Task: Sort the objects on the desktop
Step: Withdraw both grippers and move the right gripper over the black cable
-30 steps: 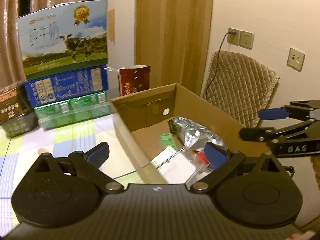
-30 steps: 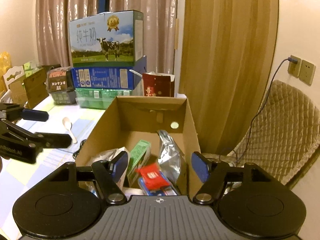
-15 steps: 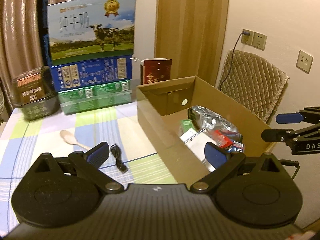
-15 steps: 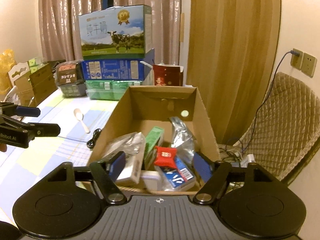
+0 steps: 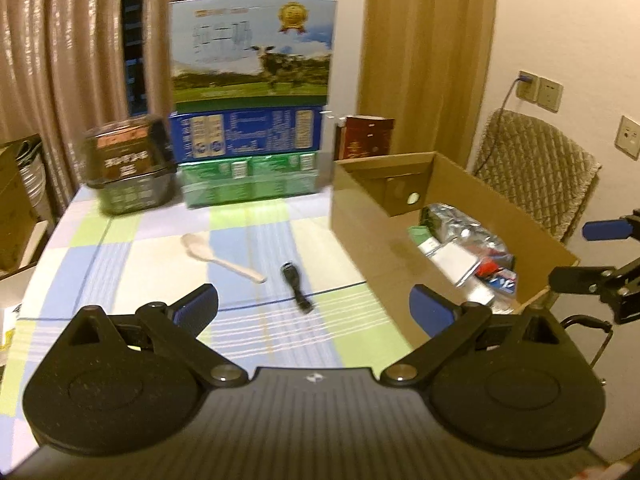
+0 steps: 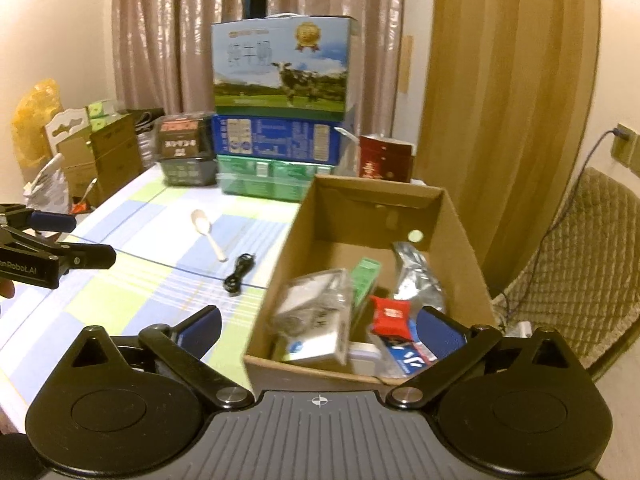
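The black cable (image 5: 297,287) lies on the desk (image 5: 120,264) beside the cardboard box (image 5: 360,224), long axis pointing away, just ahead of the left gripper (image 5: 314,310), whose jaws are spread and empty, while the right gripper (image 6: 320,330) hangs over the box, jaws opening on nothing.

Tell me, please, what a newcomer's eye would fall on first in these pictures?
Probably the open cardboard box at the table's right edge, crammed with packets, among them a red sachet and a silver foil bag. Behind it rises a stack of cartons topped by the milk carton with a cow. On the checked tablecloth lie only a pale spoon and a coiled black cable.
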Demonstrator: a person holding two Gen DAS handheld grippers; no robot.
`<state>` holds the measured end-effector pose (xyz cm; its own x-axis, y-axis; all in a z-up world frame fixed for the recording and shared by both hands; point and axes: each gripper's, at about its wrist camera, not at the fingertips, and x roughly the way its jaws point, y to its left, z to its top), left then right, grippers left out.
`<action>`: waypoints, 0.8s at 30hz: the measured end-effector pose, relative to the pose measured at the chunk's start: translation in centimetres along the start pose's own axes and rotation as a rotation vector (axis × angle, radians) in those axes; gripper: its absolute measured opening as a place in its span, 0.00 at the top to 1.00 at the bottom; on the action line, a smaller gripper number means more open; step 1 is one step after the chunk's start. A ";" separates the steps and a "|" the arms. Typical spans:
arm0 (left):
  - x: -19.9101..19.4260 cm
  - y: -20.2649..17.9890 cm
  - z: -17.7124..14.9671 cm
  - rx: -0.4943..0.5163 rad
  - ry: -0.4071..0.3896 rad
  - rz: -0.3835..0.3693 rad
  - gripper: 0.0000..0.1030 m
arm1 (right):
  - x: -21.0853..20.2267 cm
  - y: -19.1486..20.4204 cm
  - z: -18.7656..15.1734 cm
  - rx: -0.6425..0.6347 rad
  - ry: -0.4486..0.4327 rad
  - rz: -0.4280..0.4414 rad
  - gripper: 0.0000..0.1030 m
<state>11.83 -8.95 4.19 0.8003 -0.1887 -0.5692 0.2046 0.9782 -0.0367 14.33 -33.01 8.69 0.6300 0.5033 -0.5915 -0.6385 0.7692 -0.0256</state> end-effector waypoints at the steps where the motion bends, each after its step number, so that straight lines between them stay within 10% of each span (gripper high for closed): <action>1: -0.3 0.6 -0.2 -0.007 0.002 0.011 0.02 | -0.1 0.3 0.1 -0.003 -0.003 0.006 0.02; 24: -1.6 11.9 -3.2 -0.153 0.019 0.221 0.01 | 6.2 10.6 2.8 -0.040 -0.048 0.189 0.02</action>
<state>11.15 3.23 2.01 0.8053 0.0309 -0.5921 -0.0625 0.9975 -0.0330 12.65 -20.63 6.98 0.5170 0.6562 -0.5497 -0.7639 0.6434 0.0496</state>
